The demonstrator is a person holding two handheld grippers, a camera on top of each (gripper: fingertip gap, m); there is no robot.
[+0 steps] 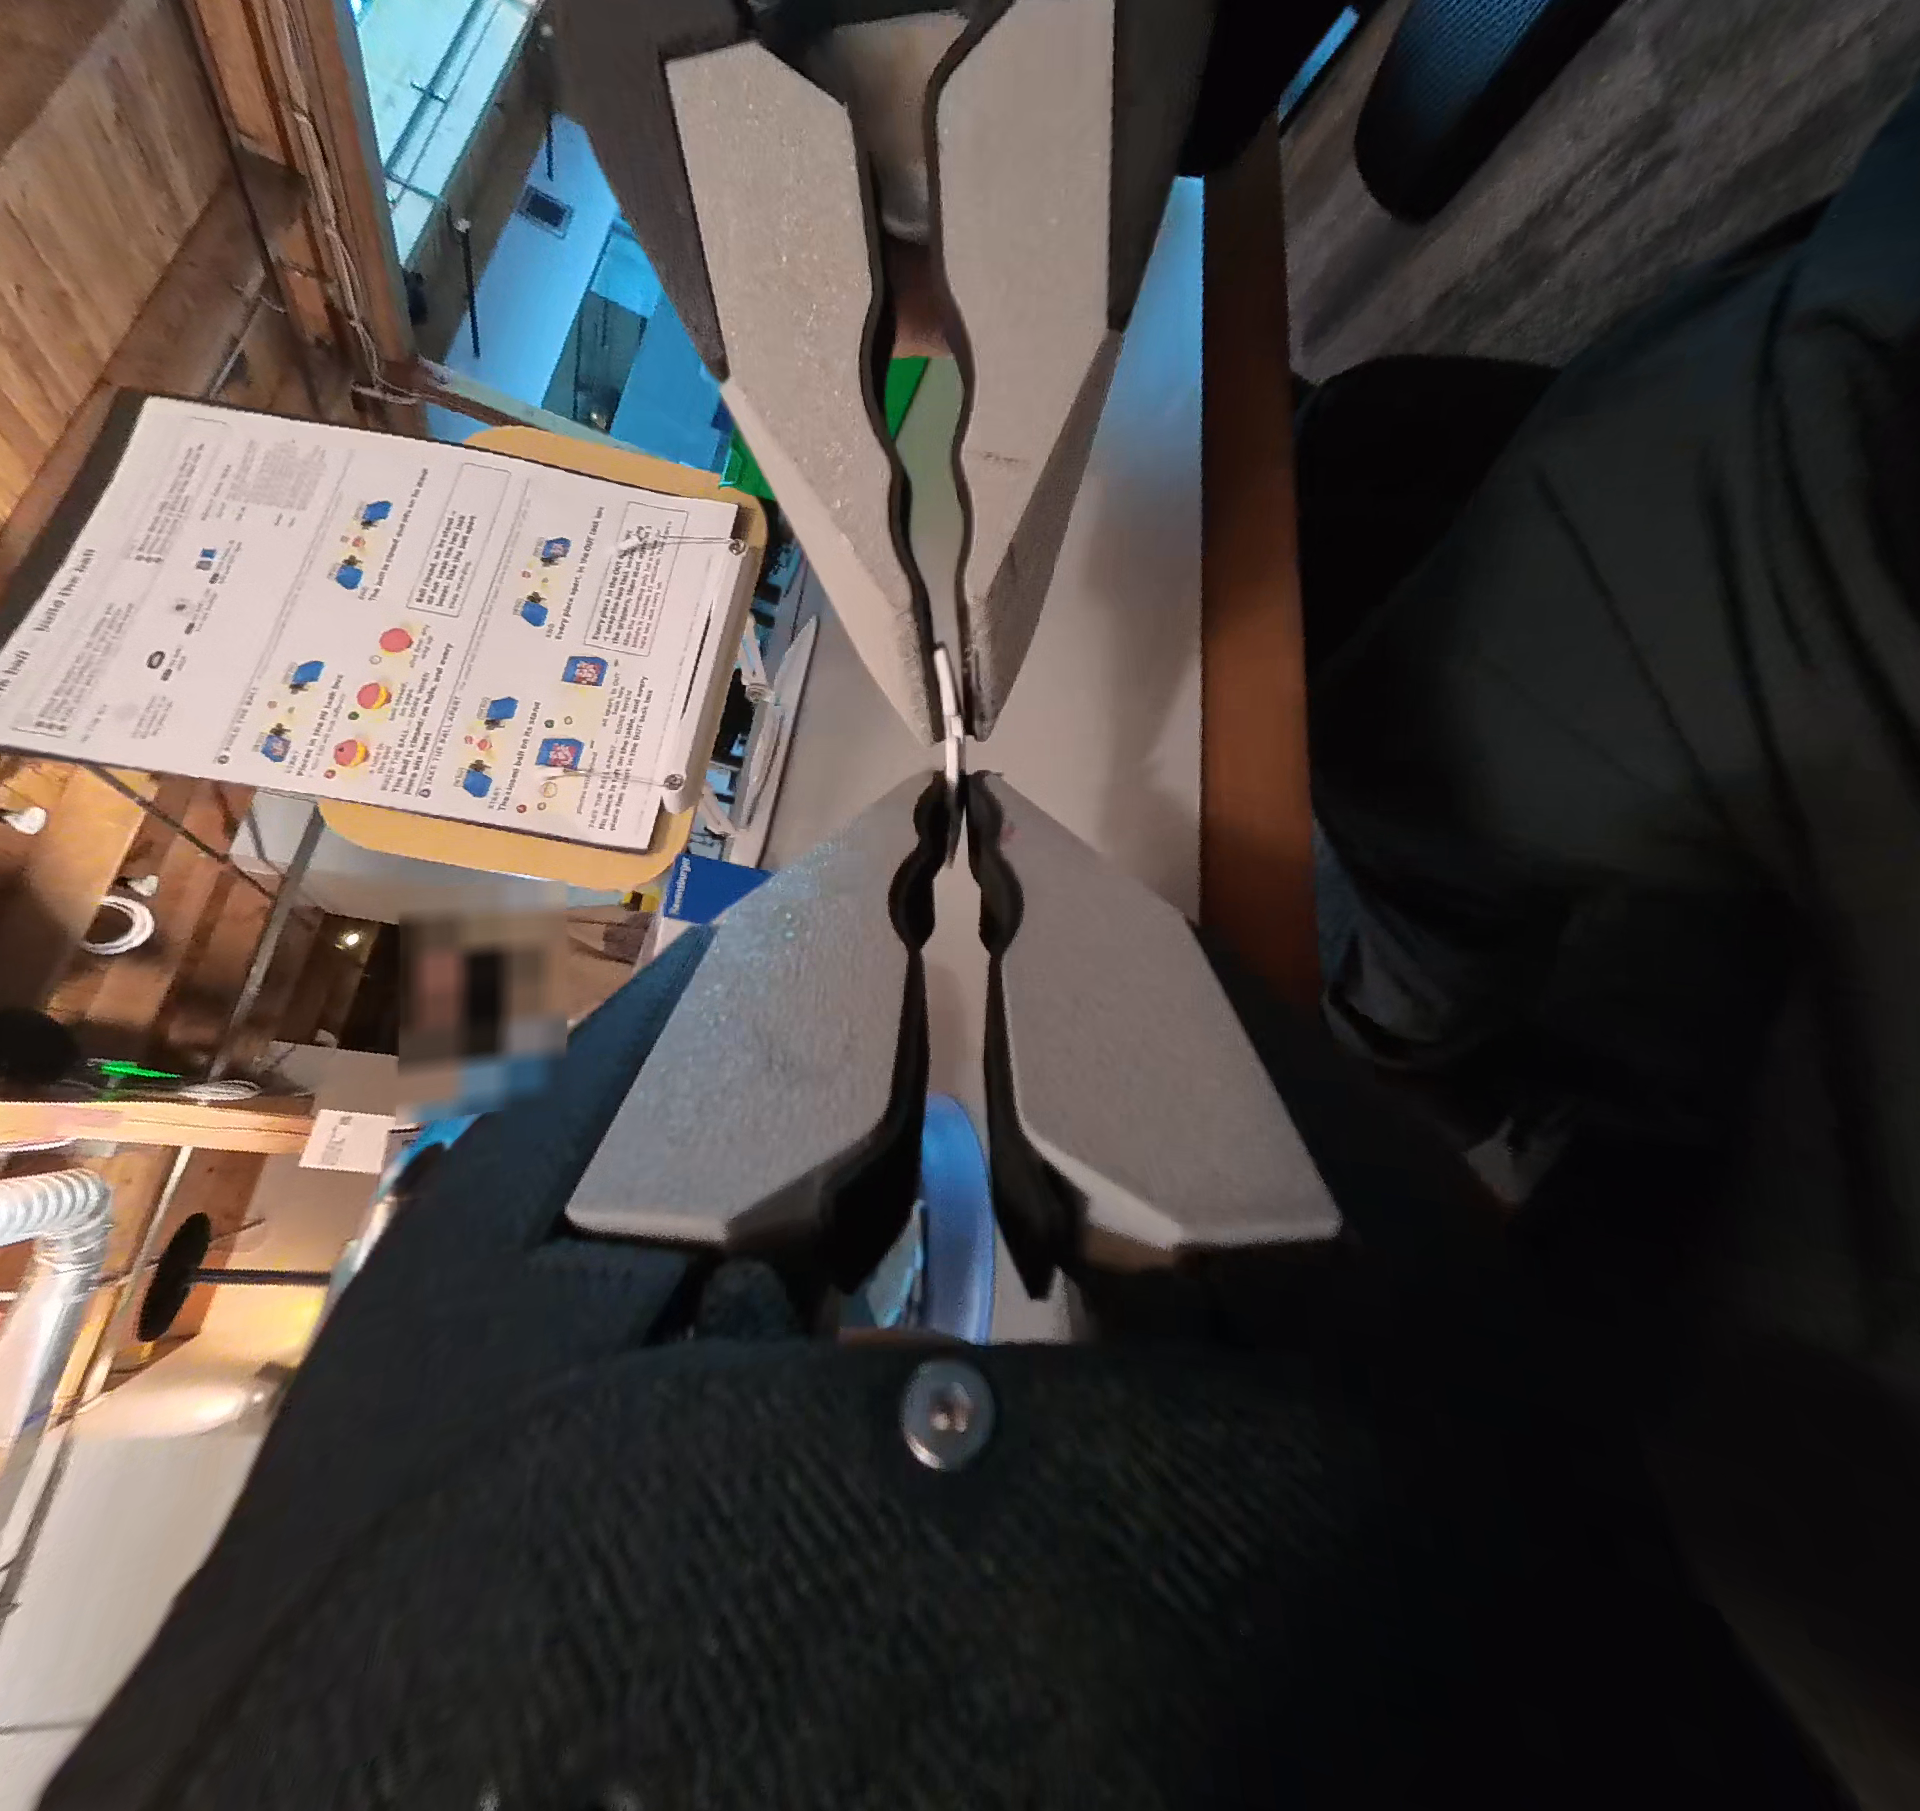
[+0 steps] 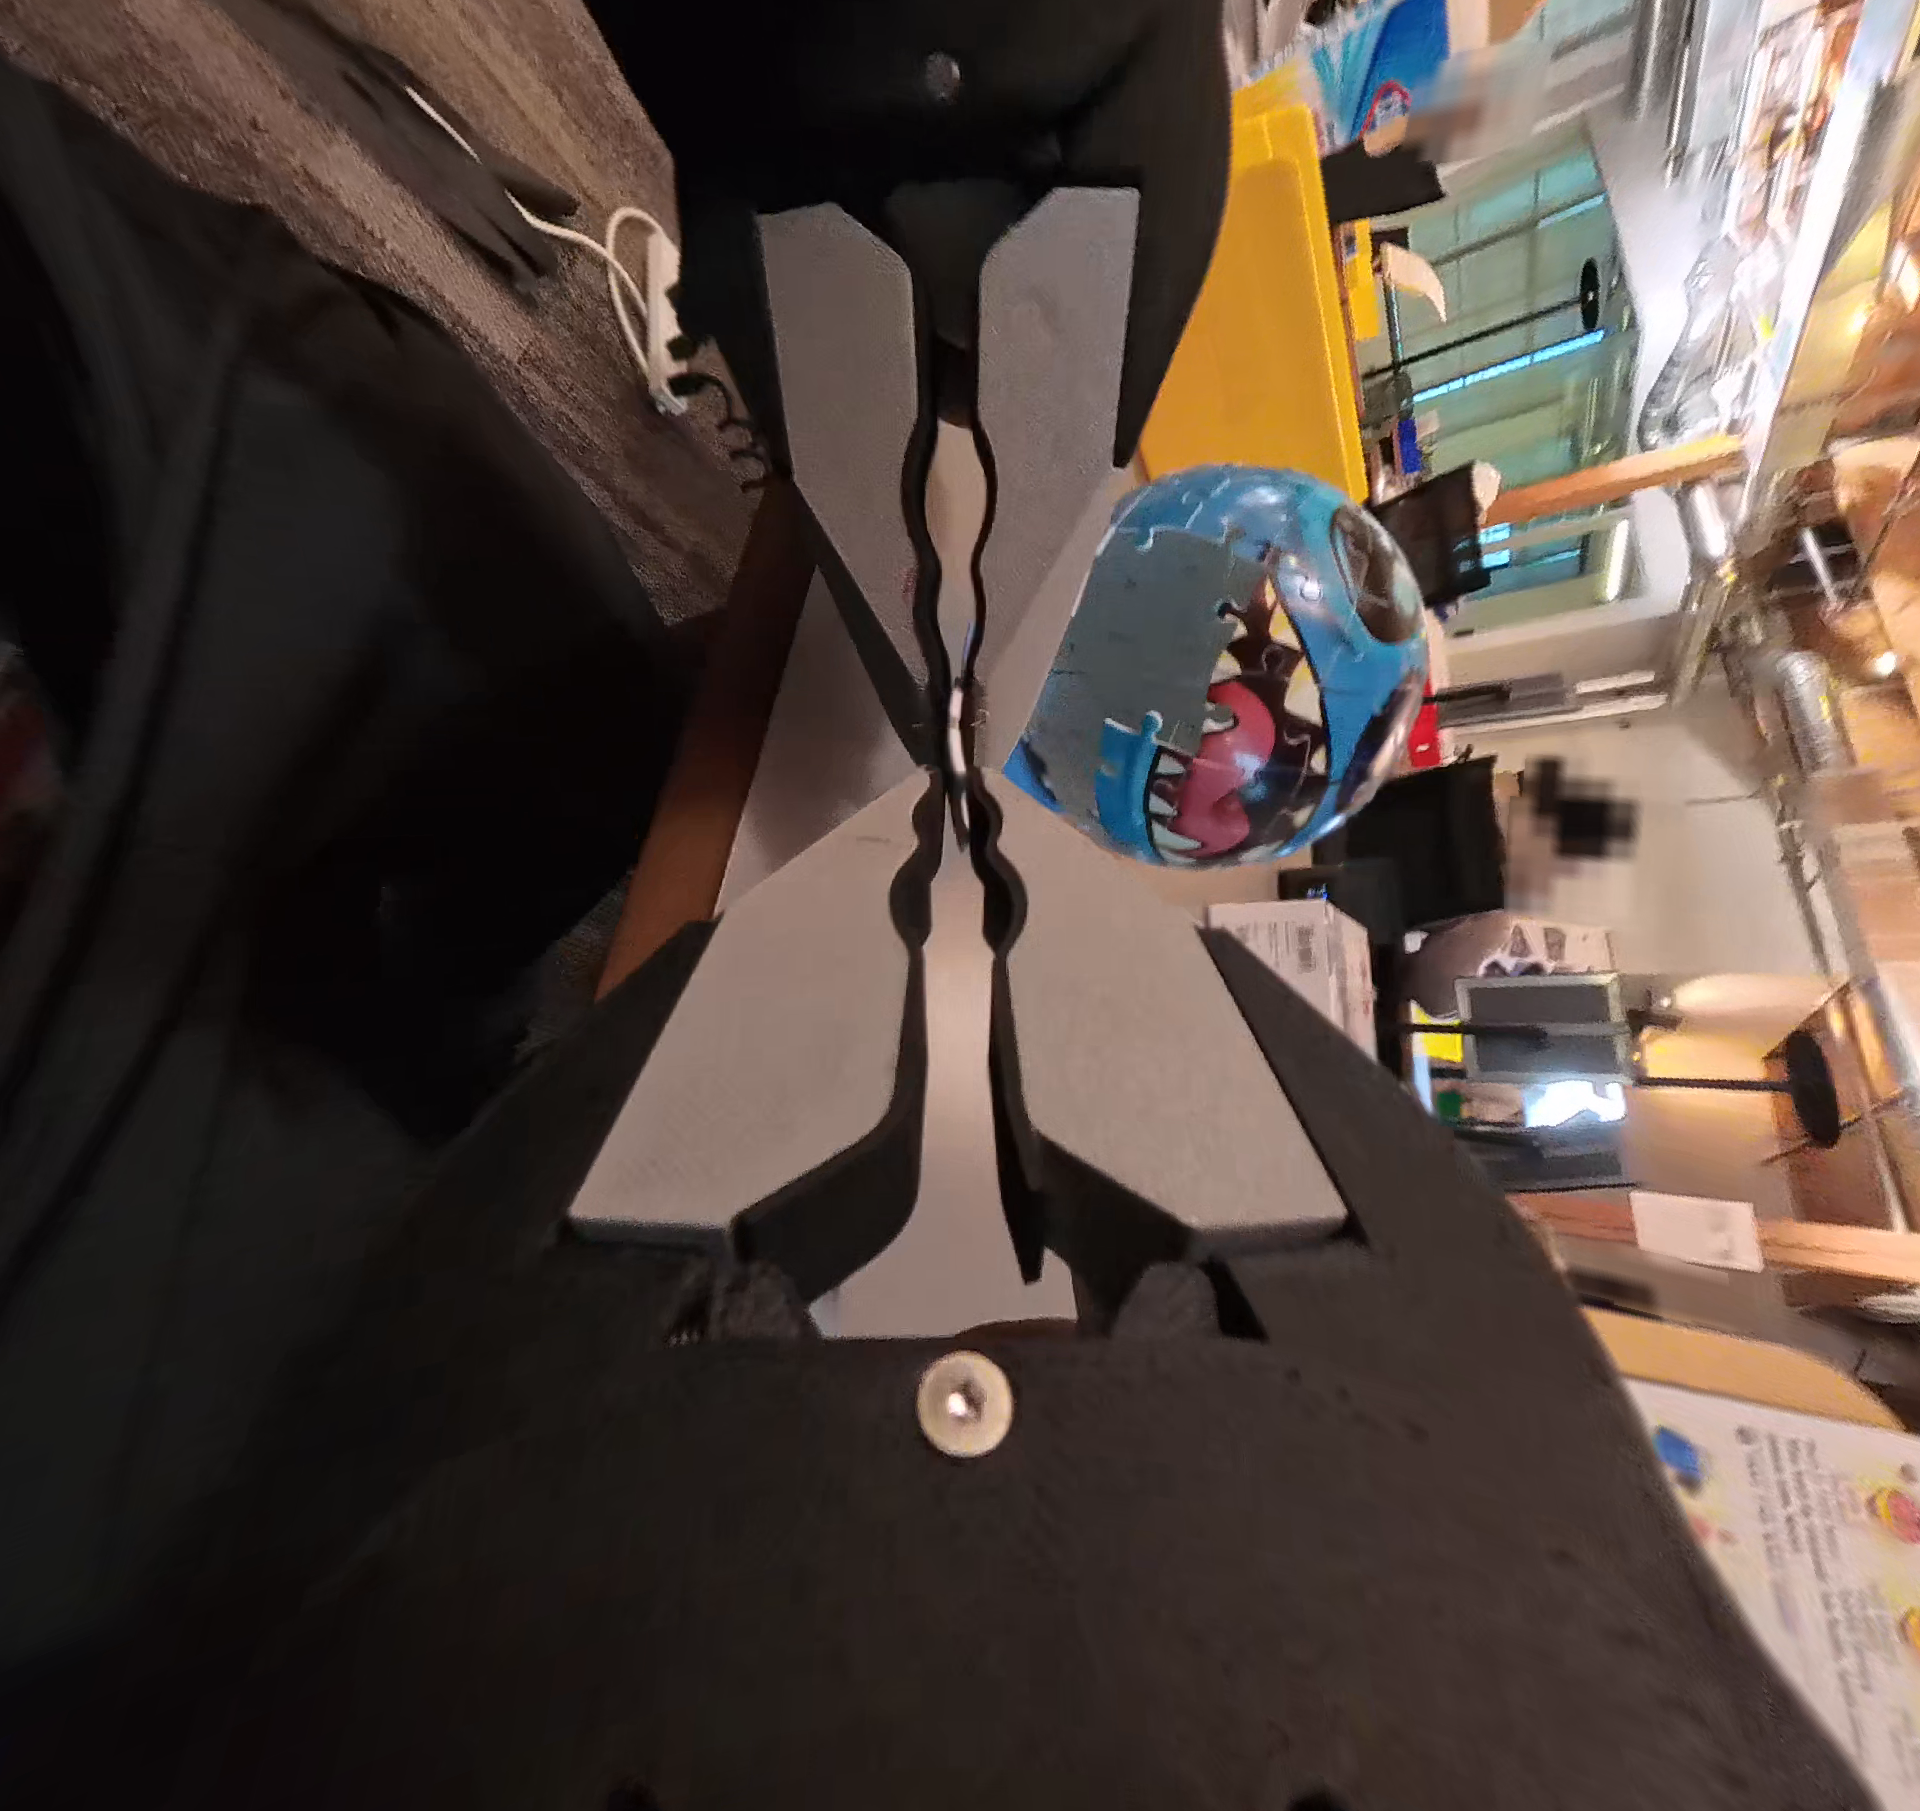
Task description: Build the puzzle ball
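both grippers' fingers pinch one white puzzle piece tip-to-tip beside the puzzle ball.

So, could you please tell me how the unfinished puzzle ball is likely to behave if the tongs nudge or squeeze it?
The puzzle ball is round, so a nudge would probably set it rolling. Its shell shows an open gap and many seams, so a hard squeeze may pop pieces loose. Its glossy surface looks likely to slip between tongs.

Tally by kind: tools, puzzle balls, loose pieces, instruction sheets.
Grey-fingered grasping tools: 2, left tool and right tool
Partly built blue puzzle ball: 1
Thin white-edged puzzle piece, pinched by both: 1
Printed instruction sheet on clipboard: 1
Total: 5
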